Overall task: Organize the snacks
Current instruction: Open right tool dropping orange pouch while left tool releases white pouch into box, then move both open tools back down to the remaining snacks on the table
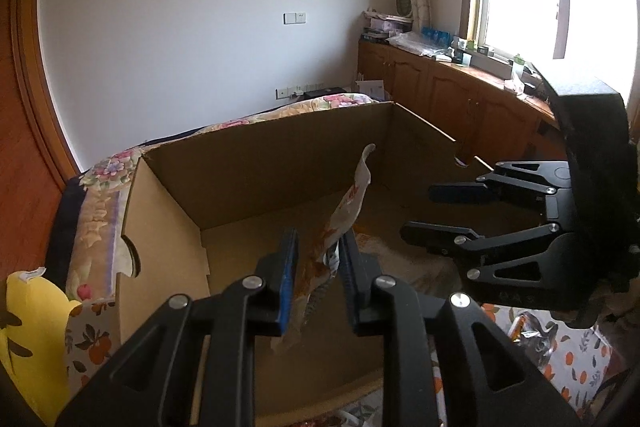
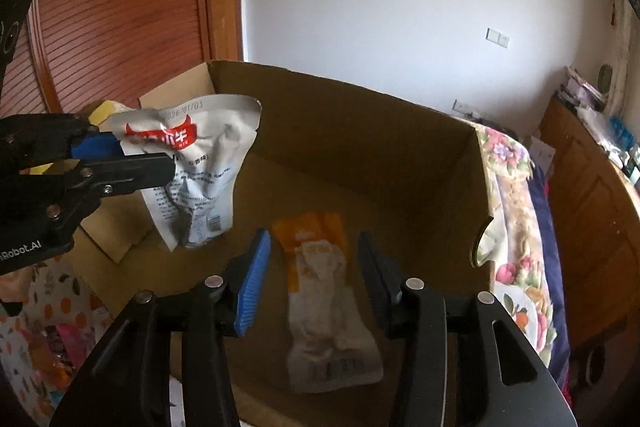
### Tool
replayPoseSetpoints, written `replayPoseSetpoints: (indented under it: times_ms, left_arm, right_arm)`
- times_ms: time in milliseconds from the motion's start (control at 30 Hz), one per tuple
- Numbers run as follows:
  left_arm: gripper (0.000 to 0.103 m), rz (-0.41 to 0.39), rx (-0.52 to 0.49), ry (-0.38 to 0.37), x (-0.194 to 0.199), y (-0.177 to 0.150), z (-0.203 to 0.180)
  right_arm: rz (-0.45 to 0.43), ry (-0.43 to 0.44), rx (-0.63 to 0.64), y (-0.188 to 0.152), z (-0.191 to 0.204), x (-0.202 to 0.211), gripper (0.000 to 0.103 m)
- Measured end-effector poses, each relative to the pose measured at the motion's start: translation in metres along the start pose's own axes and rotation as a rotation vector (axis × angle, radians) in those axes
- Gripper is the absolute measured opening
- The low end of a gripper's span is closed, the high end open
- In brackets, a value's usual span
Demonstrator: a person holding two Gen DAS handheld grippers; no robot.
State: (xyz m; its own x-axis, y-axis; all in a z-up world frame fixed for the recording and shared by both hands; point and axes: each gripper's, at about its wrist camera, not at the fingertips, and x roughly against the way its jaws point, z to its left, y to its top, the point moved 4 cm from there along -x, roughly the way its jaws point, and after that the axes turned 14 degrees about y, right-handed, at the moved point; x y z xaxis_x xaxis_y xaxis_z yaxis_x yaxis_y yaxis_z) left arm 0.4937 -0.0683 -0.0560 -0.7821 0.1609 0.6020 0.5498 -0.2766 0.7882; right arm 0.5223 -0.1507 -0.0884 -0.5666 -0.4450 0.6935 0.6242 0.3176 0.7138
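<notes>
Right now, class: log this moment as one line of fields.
left gripper: shut on silver snack packet above cardboard box | right gripper: open, empty | orange snack packet: lying in the box

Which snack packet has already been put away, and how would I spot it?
Find the big open cardboard box on the flowery bedspread. On its floor lies one flat packet, orange at the far end and pale with a barcode at the near end. Unlike the crumpled silver packet with a red label, no gripper holds it.
</notes>
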Motion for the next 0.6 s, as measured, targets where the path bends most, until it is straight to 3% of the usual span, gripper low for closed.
replayPoseSetpoints:
  times_ms: [267,600]
  left_arm:
    - [0.024,-0.030,0.026,-0.012,0.016,0.007,0.006]
    - [0.030,-0.070,0.030,-0.016,0.049,0.007,0.002]
  right_arm:
    - [-0.071,-0.005,-0.007,0.001,0.005,0.033,0.046]
    - [-0.108,-0.005,-0.010,-0.020,0.026,0.084,0.047]
